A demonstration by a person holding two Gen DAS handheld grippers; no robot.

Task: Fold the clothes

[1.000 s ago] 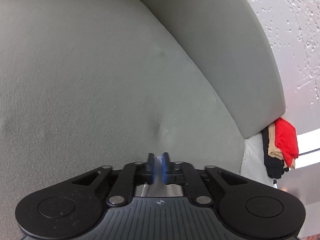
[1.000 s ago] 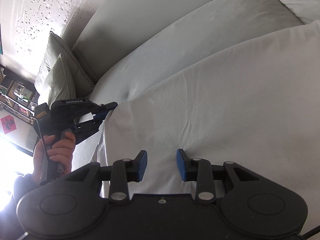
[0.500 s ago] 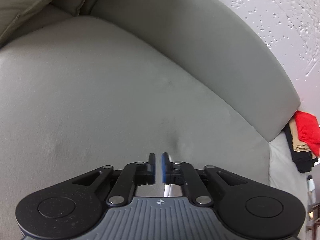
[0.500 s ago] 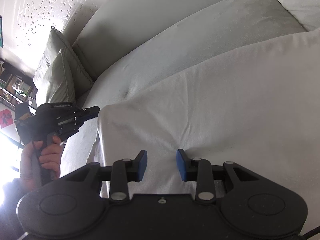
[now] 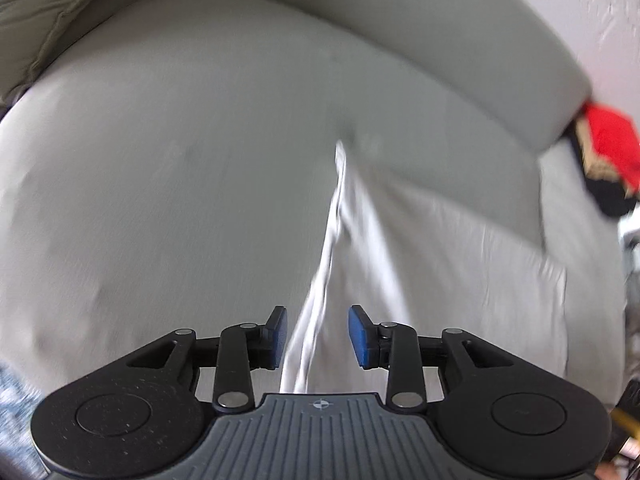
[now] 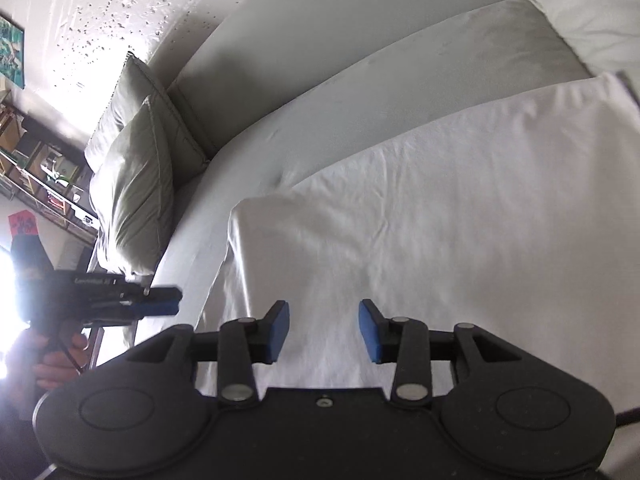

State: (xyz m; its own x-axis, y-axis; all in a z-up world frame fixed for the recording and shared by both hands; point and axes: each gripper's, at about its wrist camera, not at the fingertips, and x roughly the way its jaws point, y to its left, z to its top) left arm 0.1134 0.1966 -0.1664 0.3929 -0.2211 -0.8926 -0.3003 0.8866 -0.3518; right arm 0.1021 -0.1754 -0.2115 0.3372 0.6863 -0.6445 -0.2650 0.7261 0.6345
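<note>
A plain white cloth garment (image 6: 460, 216) lies over a pale grey upholstered sofa (image 5: 168, 184). Sage-green cushions (image 6: 136, 184) sit beside it. A red fabric item (image 5: 612, 144) tops what may be black and tan clothing (image 5: 604, 184), blurred. Blue pads (image 6: 280, 332) line black fingers.

support: grey sofa (image 6: 400, 92) | on it: white garment (image 6: 460, 216), green cushions (image 6: 136, 184)

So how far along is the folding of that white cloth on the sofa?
Early on. The white cloth lies spread over the sofa seat, one corner turned up; no finished fold shows. In hand: nothing. The left gripper is open around a raised cloth edge, the right gripper open above the cloth. Left: all the folds. Other clothes sit piled at the sofa's end.
</note>
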